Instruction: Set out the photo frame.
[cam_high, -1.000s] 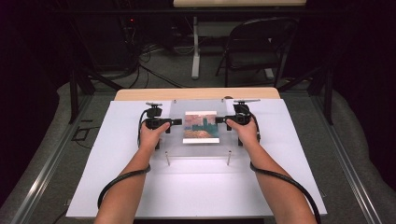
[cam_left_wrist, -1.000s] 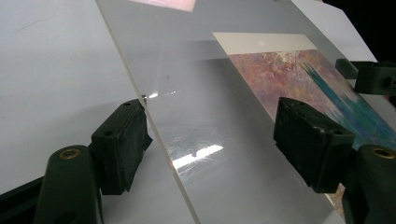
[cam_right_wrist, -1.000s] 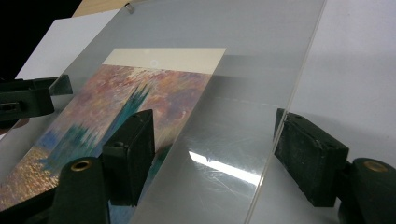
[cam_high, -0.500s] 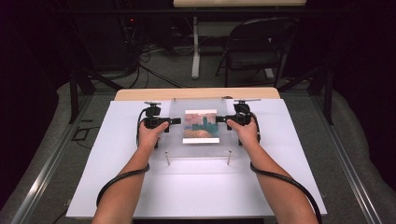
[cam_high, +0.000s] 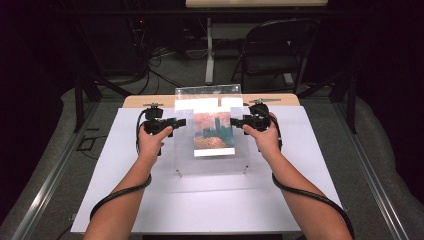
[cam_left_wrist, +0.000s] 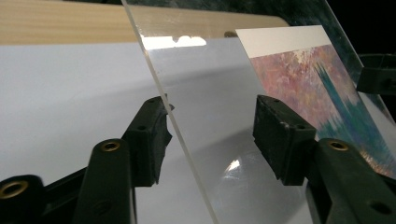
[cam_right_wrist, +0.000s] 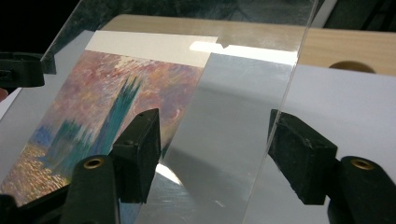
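Two grippers meet over a white table top (cam_high: 150, 200) that lies on a light wooden table (cam_high: 145, 101), its far edge showing as a tan strip. Around it the room is dark: grey floor, black cables, a metal table leg and a black folding chair (cam_high: 272, 55) beyond, and metal rails (cam_high: 45, 185) running along both sides. A second pale table edge shows at the very top of the high view.

Between the grippers a clear acrylic sheet (cam_high: 210, 165) is tilted, its far edge raised off the table top and its near edge low. A painted print (cam_high: 214, 131) of a blue-green tower in pink and orange haze sits on it, with a plain white margin at top and bottom; no writing or brand can be read anywhere.

The left gripper (cam_left_wrist: 210, 135) has just been closing its jaws; one pad touches the sheet's left edge, the other stands clear of it, so the jaws are spread around the sheet. The right gripper (cam_right_wrist: 215, 154) has also been closing slightly, and its jaws stand apart on either side of the sheet's right edge, with a gap visible at the inner pad
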